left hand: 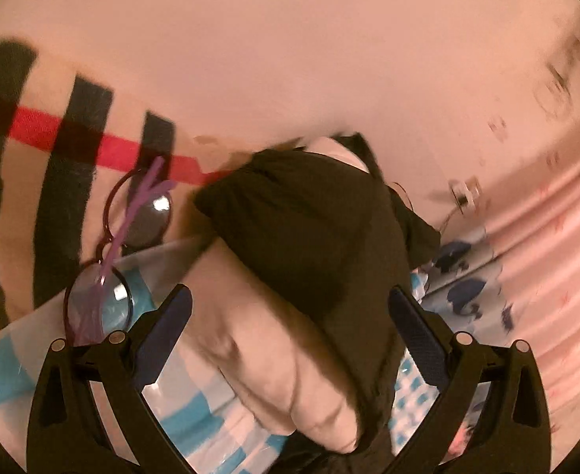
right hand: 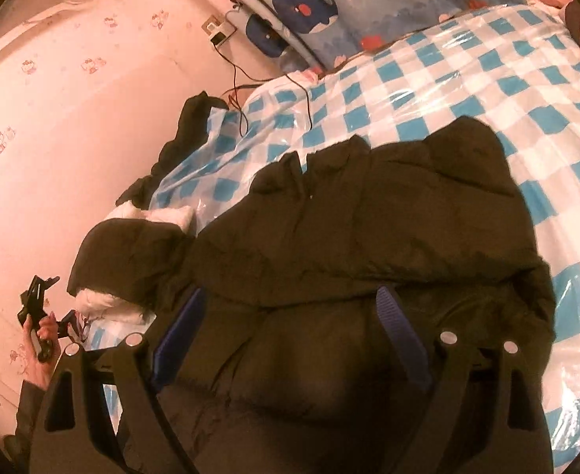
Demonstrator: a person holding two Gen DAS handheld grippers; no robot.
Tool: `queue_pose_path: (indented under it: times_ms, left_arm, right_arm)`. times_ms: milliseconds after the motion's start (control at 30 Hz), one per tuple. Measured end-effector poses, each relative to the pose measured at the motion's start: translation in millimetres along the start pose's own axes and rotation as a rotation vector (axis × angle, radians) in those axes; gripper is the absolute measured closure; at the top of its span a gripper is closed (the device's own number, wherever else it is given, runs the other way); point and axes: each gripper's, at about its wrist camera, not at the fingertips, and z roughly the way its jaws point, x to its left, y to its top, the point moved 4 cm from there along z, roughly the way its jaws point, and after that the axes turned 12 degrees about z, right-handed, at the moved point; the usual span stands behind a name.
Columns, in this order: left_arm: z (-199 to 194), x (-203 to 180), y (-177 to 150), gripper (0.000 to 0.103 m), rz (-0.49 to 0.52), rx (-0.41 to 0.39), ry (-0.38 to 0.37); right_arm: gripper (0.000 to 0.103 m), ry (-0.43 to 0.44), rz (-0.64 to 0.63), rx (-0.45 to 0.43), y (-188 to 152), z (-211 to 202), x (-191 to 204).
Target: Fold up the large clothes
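Right wrist view: spread right hand-held gripper (right hand: 290,339) over black jacket (right hand: 368,217) on plastic-covered checkered bed (right hand: 487,79), pink wall (right hand: 72,118) beside.

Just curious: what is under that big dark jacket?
The jacket lies on a blue-and-white checked sheet with shiny plastic over it. Whatever is directly beneath the jacket is covered.

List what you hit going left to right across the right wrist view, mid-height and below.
Left claw held in a hand at the far left → the jacket's white-lined hood → black puffer jacket body, with the open right claw over it → bare blue-checked bed cover.
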Motion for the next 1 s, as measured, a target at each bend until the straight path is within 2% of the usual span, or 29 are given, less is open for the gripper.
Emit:
queue_pose_path:
  times_ms: [100, 300, 433, 500, 533, 567, 600, 633, 667, 700, 767, 833, 1000]
  left_arm:
    - [16.5, 12.1, 2.4, 0.007, -0.077, 0.032, -0.049]
    - [47.7, 13.0, 11.5, 0.007, -0.111, 0.054, -0.063]
    - [60.8, 17.2, 21.6, 0.007, -0.167, 0.054, -0.075]
    - [61.8, 20.7, 25.0, 0.007, -0.201, 0.025, -0.072]
    - [60.6, 19.3, 27.0, 0.011, -0.204, -0.002, -0.075]
    - [58.8, 15.2, 29.1, 0.034, -0.193, -0.023, -0.07]
    - [59.3, 9.6, 30.4, 0.042, -0.169, -0.019, -0.061]
    - [60.0, 2.9, 31.8, 0.056, -0.139, -0.018, -0.06]
    - [59.7, -2.7, 33.8, 0.08, -0.108, -0.022, -0.059]
    - [56.1, -4.7, 38.1, 0.087, -0.078, -0.03, -0.061]
    - [48.4, -24.3, 42.6, 0.095, 0.004, -0.069, -0.035]
    - [35.1, -50.1, 46.7, 0.098, 0.09, -0.123, -0.029]
    - [10.3, -121.4, 53.2, 0.1, 0.255, -0.179, -0.085]
  right_arm:
    - [0.018, -0.002, 0.0, 0.003, -1.3, 2.6, -1.2]
    - [0.018, -0.007, -0.005, 0.012, -2.1, 6.9, -3.9]
    - [0.018, -0.011, -0.002, 0.018, -3.1, 10.3, -5.0]
    - [0.018, -0.008, -0.002, 0.022, -3.7, 11.8, -5.3]
    - [0.018, -0.007, -0.002, 0.023, -4.0, 12.3, -5.3]
    - [0.018, -0.006, -0.003, 0.023, -4.4, 12.5, -5.2]
    - [0.018, -0.002, -0.005, 0.024, -4.6, 12.8, -4.7]
    - [0.018, 0.002, -0.004, 0.025, -5.0, 12.9, -4.0]
    - [0.018, 0.005, -0.003, 0.025, -5.4, 12.7, -3.6]
    - [0.018, 0.008, -0.003, 0.023, -5.4, 12.1, -2.6]
    - [0.018, 0.018, -0.001, 0.017, -4.7, 9.7, -2.2]
    - [0.018, 0.027, 0.007, 0.009, -3.1, 7.0, -2.1]
    - [0.018, 0.061, 0.041, -0.016, 3.2, -4.7, -3.1]
